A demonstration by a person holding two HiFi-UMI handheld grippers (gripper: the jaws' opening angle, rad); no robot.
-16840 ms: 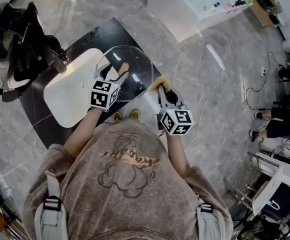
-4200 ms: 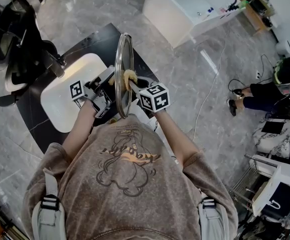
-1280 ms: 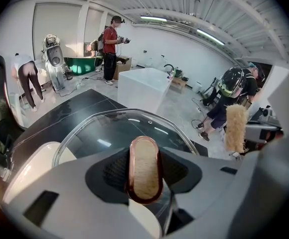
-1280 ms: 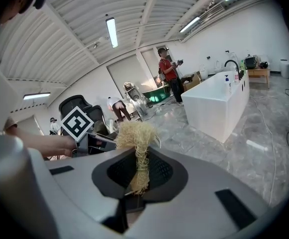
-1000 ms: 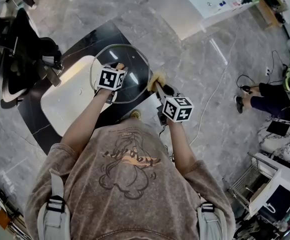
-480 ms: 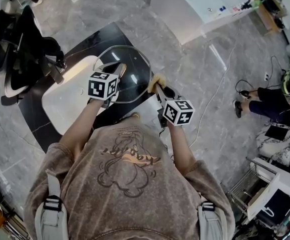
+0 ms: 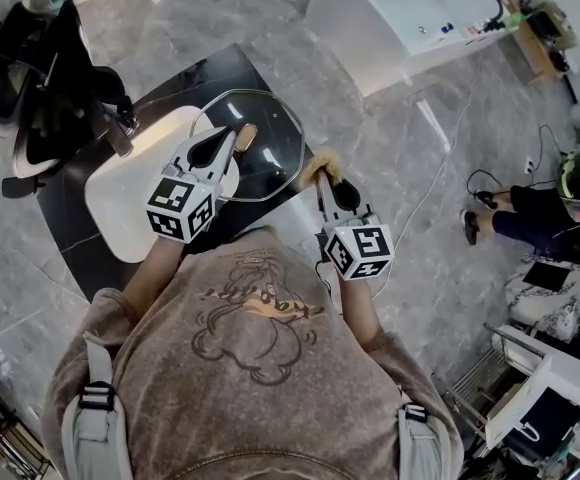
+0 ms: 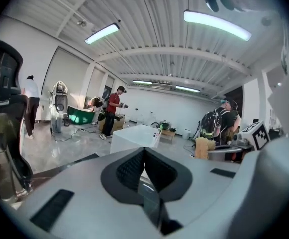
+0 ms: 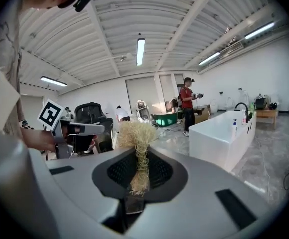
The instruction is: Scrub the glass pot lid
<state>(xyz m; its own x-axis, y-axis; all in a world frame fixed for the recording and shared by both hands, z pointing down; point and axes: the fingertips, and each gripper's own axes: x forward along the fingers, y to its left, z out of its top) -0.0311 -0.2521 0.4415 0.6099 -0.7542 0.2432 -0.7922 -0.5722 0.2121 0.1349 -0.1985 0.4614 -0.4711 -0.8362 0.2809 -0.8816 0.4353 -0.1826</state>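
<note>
Left gripper (image 8: 144, 156), its jaws pressed together on nothing, hangs over the right edge of the white sink (image 7: 120, 203). Just right of it, the glass pot lid (image 7: 275, 163) lies on the dark counter (image 7: 195, 76). Farther right, the right gripper (image 9: 140, 158) pinches a straw-coloured scrubber (image 9: 134, 133).

One glass pot lid (image 7: 275, 158), one scrubber (image 7: 317, 162), one white basin (image 7: 130, 193), two grippers: left gripper (image 7: 232, 141), right gripper (image 7: 323, 178).

Glass lid (image 7: 270, 150) flat on counter (image 7: 210, 68)
</note>
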